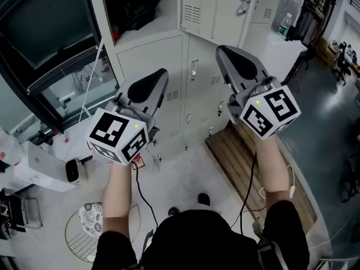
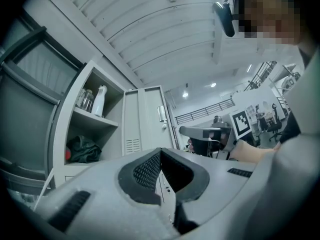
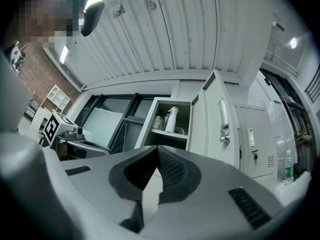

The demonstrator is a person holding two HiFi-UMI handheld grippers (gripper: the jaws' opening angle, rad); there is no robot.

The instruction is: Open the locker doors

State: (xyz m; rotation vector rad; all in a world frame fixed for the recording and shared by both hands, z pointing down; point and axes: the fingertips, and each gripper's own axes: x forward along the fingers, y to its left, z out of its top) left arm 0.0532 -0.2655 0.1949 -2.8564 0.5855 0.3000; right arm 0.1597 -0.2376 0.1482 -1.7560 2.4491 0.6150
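Observation:
Grey metal lockers [image 1: 169, 49] stand in front of me. The upper left compartment [image 1: 138, 7] is open, with a dark bag [image 2: 82, 149] on its lower shelf and a white spray bottle [image 2: 99, 100] above. Its door [image 3: 215, 126] stands swung out, handle [image 3: 223, 120] showing. The lower doors are shut, one with a small handle [image 1: 193, 69]. My left gripper [image 1: 163, 73] is held in front of the lower left door, clear of it, jaws together and empty [image 2: 160, 151]. My right gripper [image 1: 220, 49] is raised beside it, also shut on nothing [image 3: 157, 148].
A wooden pallet [image 1: 247, 162] lies on the floor at the lockers' foot to the right. A white device [image 1: 39, 165] and a round wire stool [image 1: 84, 229] sit at the lower left. A dark window frame [image 1: 50, 44] borders the lockers' left side. Cables hang from both grippers.

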